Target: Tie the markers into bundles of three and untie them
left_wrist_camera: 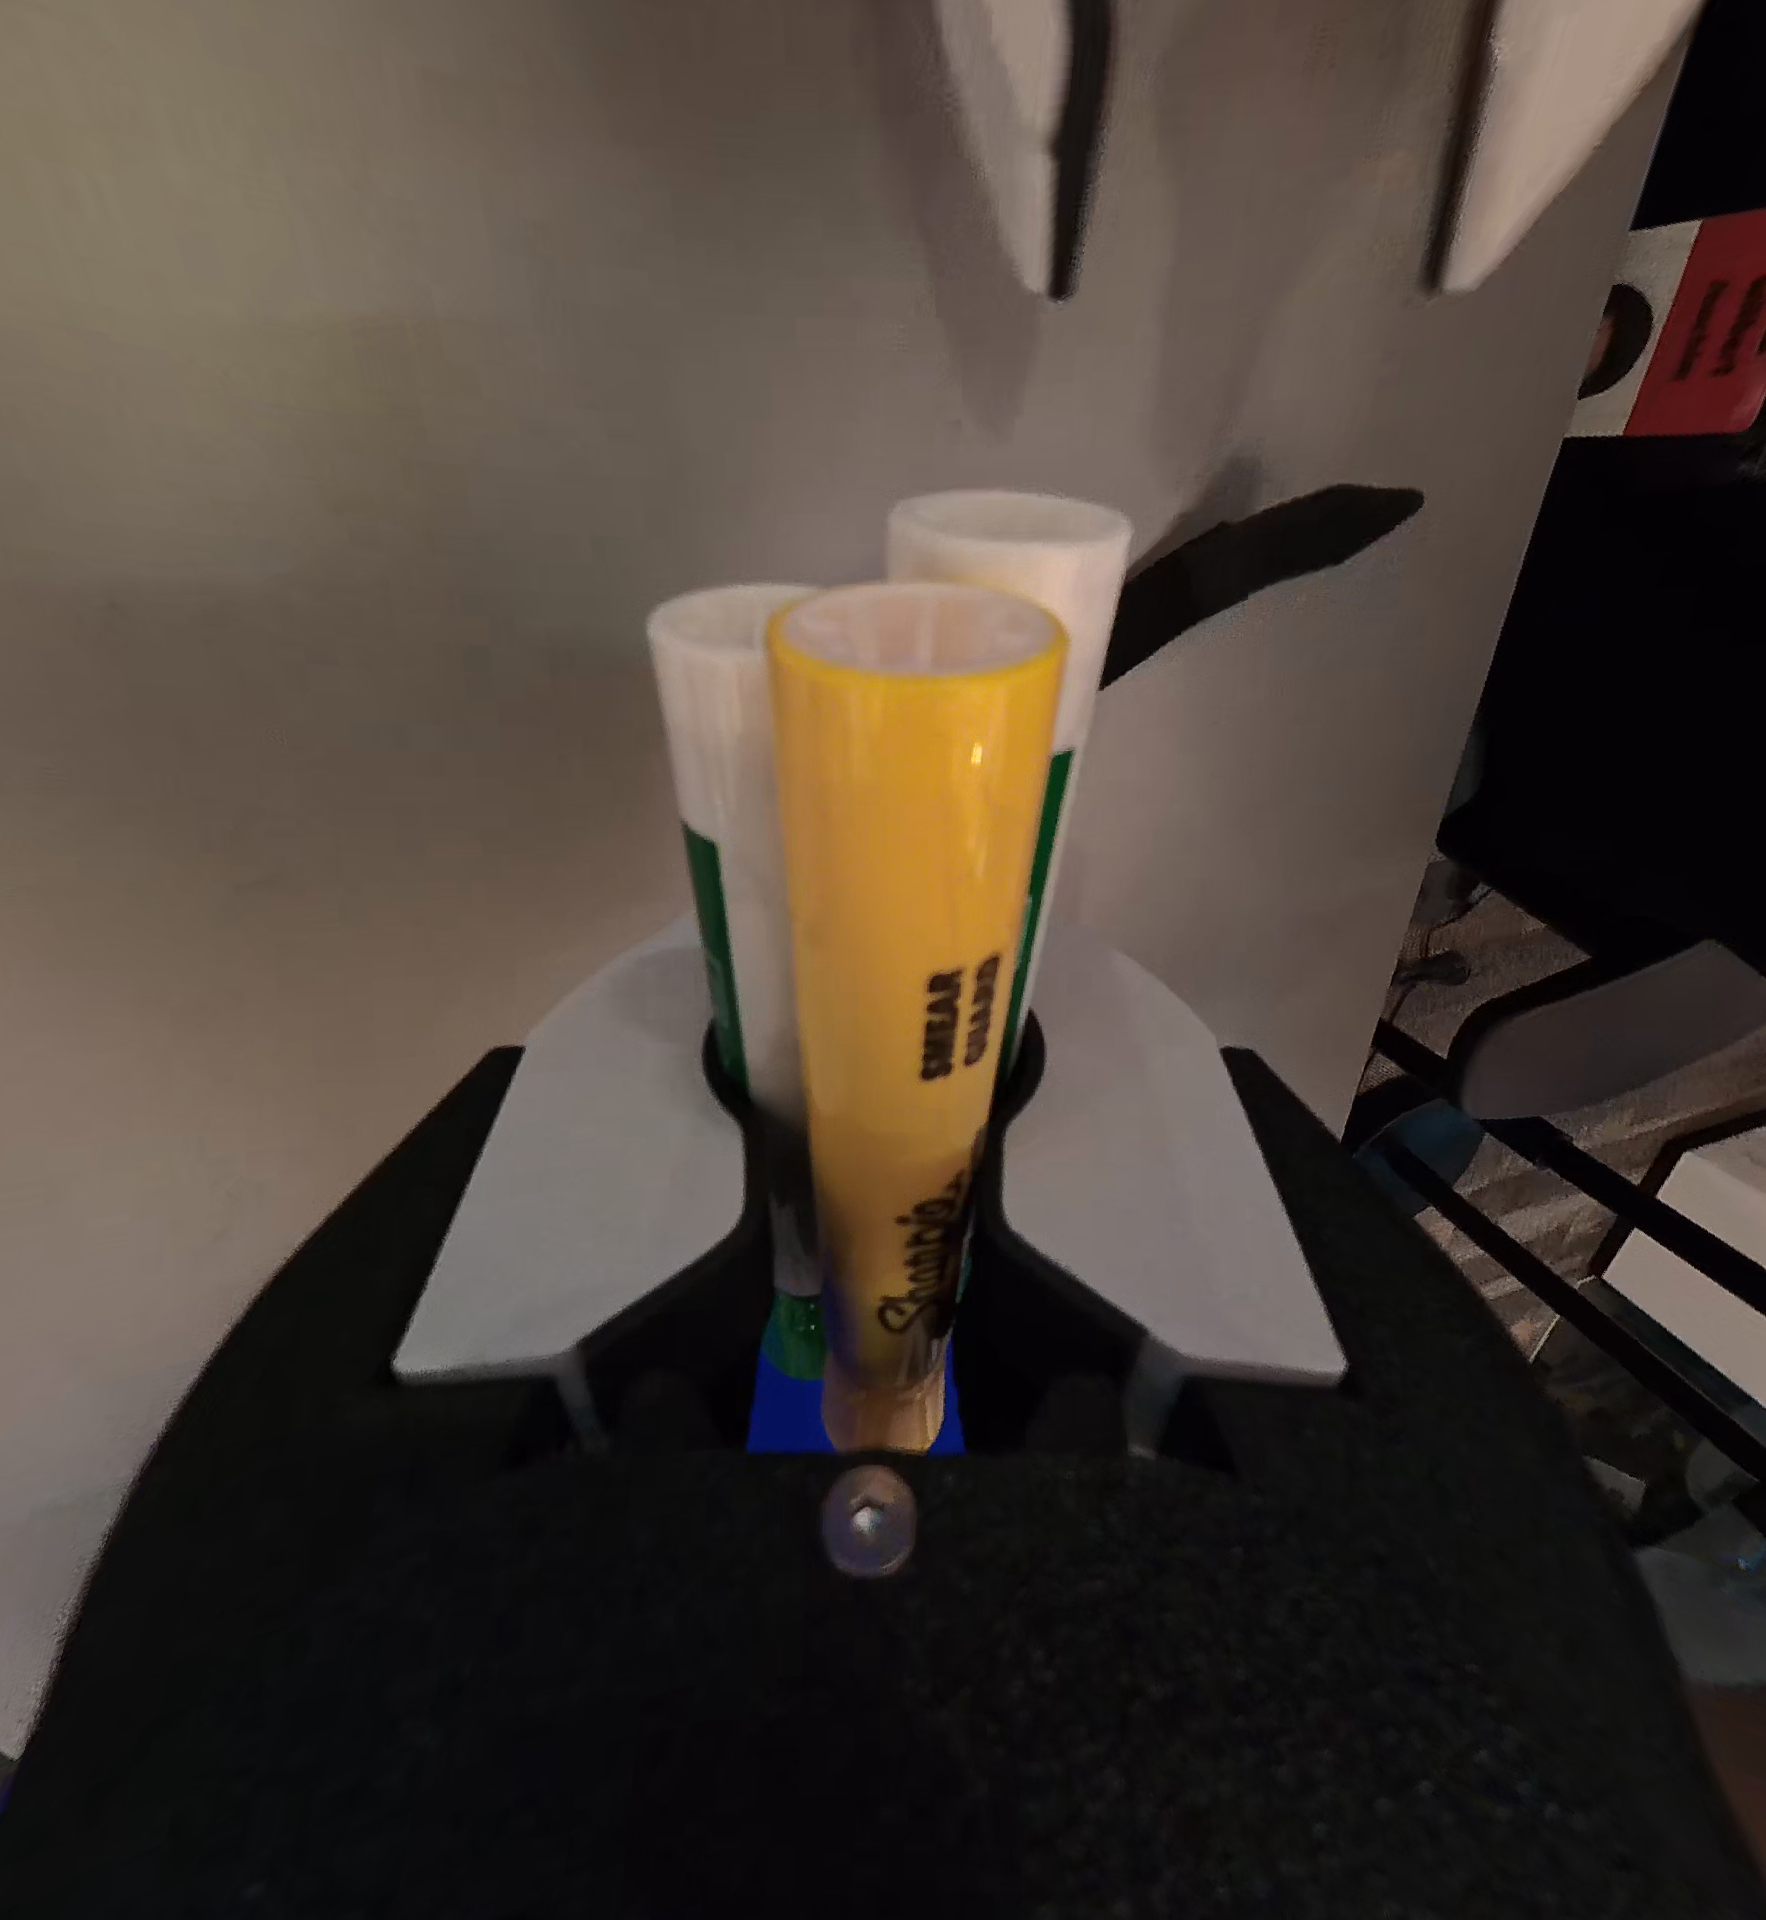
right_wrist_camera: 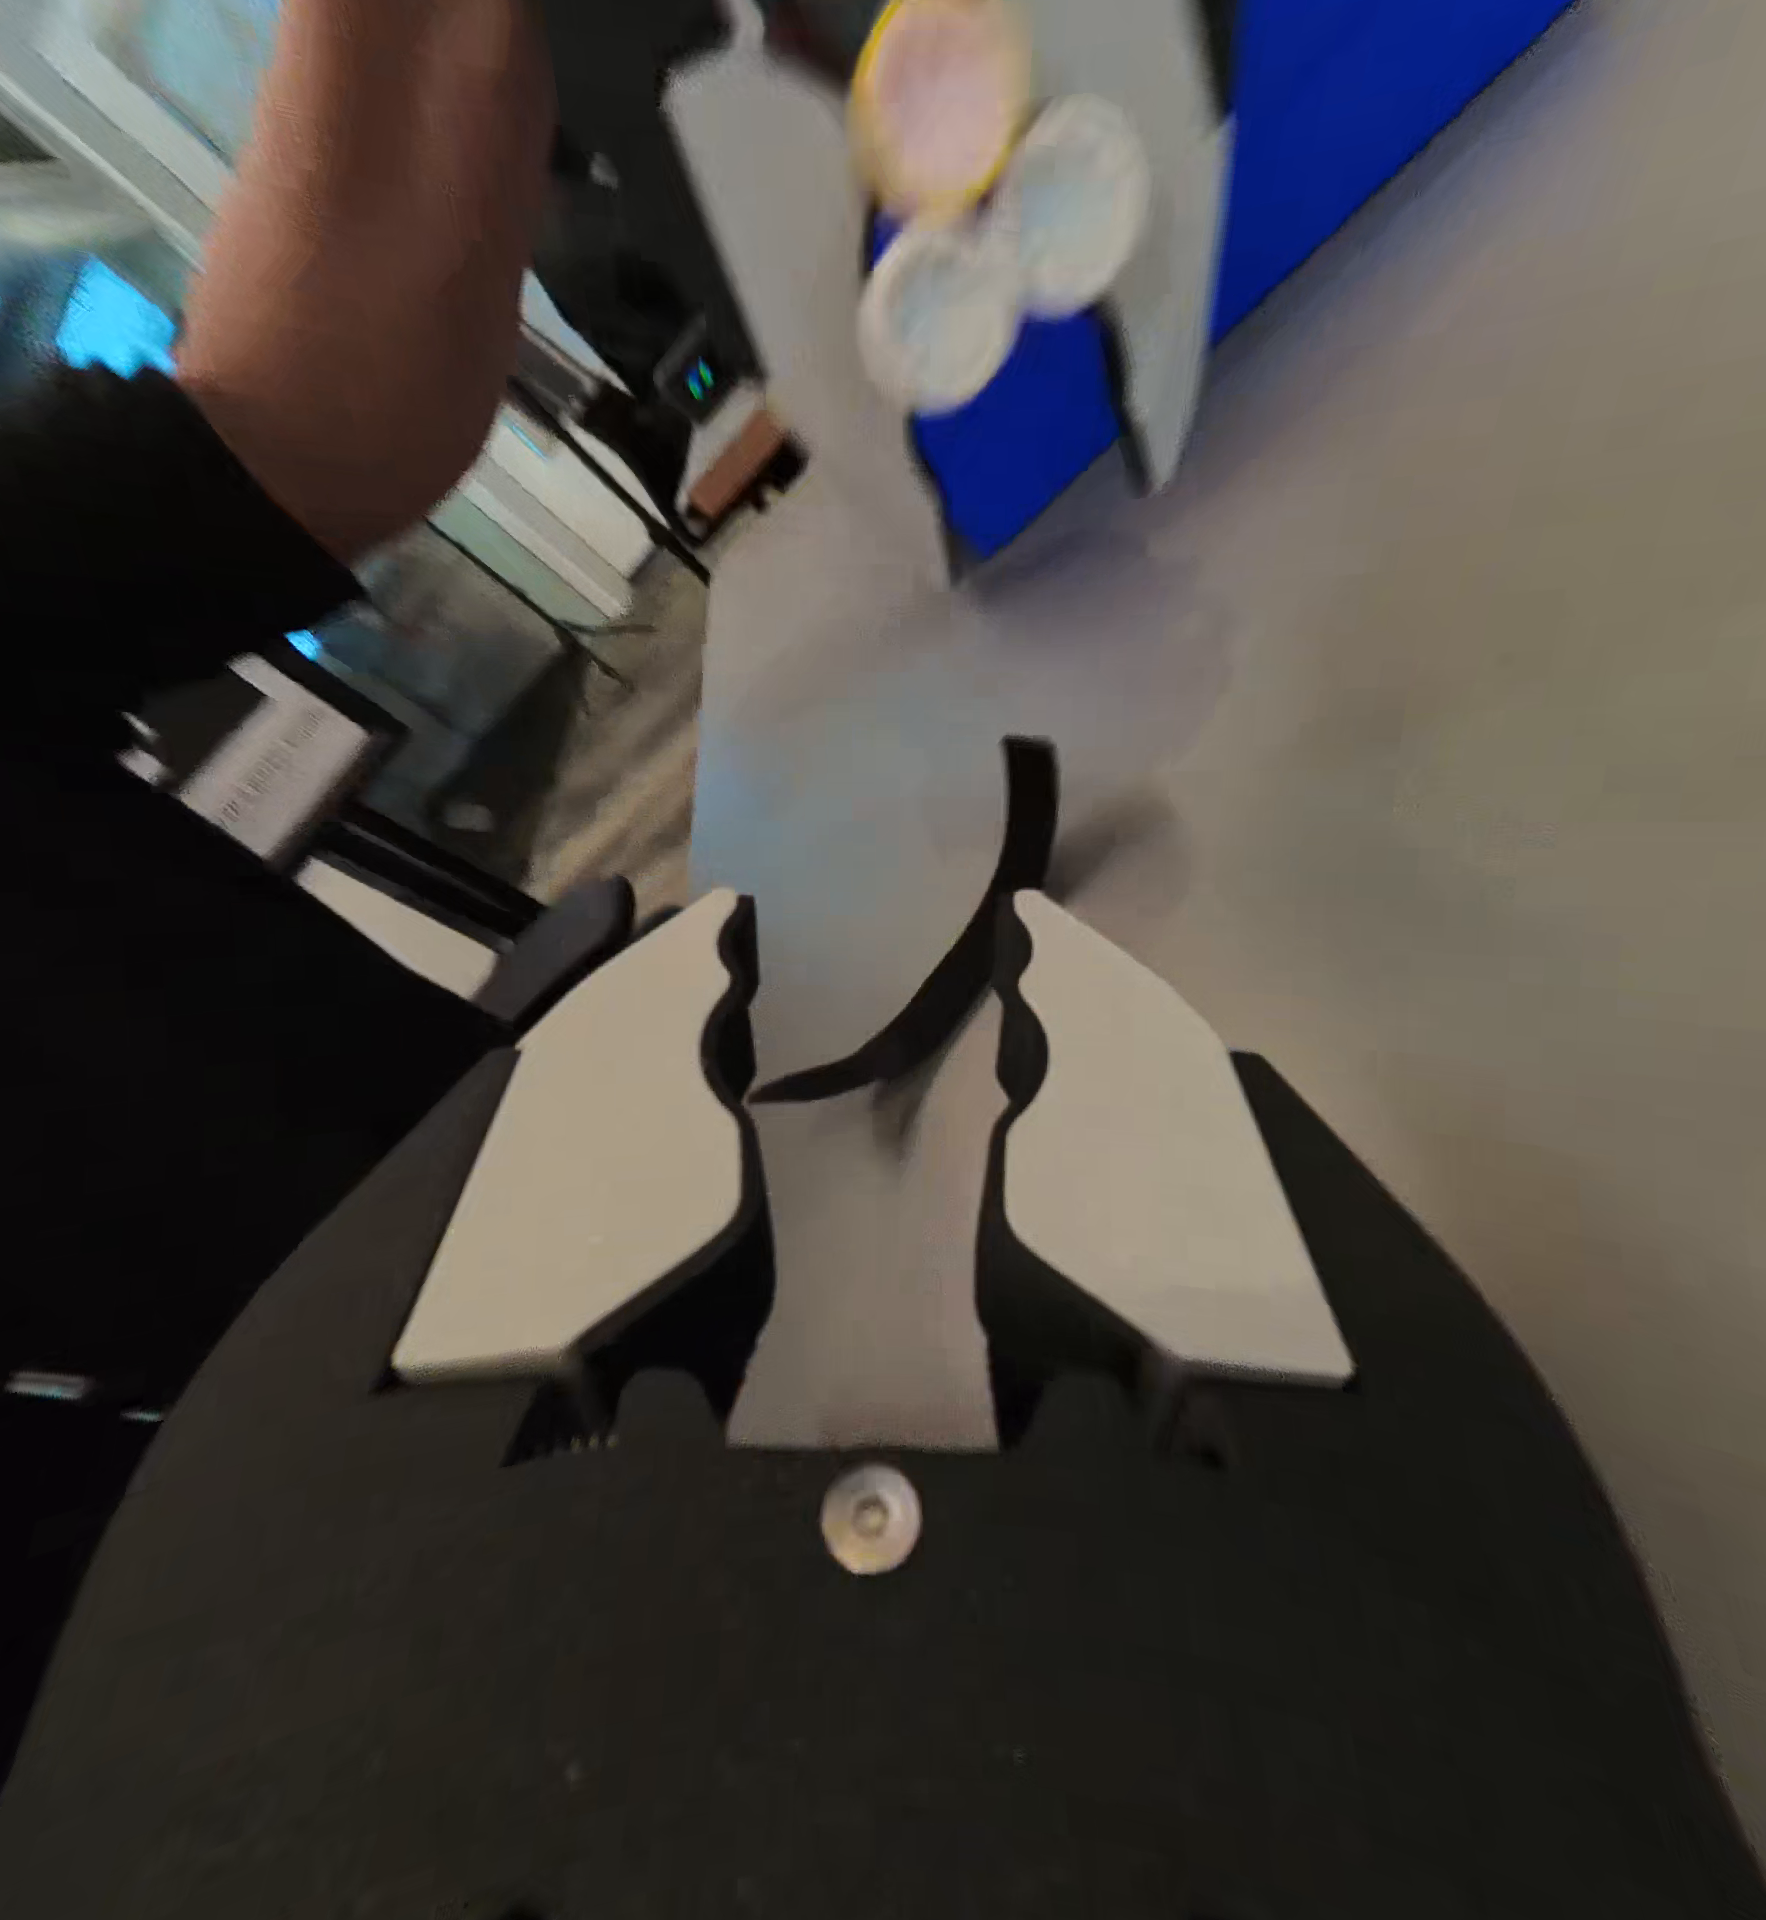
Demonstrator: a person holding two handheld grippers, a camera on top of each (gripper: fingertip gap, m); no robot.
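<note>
While the left gripper (left_wrist_camera: 874, 1049) clamps three markers (left_wrist_camera: 889, 883) together at centre frame, yellow one in front w/ two white-capped green ones behind, no tie is visible round them. The black band (right_wrist_camera: 972, 966) lies on the table (right_wrist_camera: 1430, 831) just ahead of the right gripper (right_wrist_camera: 874, 997), whose jaws stand apart, nothing held, approx straddling the band's near end. Judgement: bundle gathered but not tied; band pickup, wrapping and later untying are all left. Right view is blurred.
</note>
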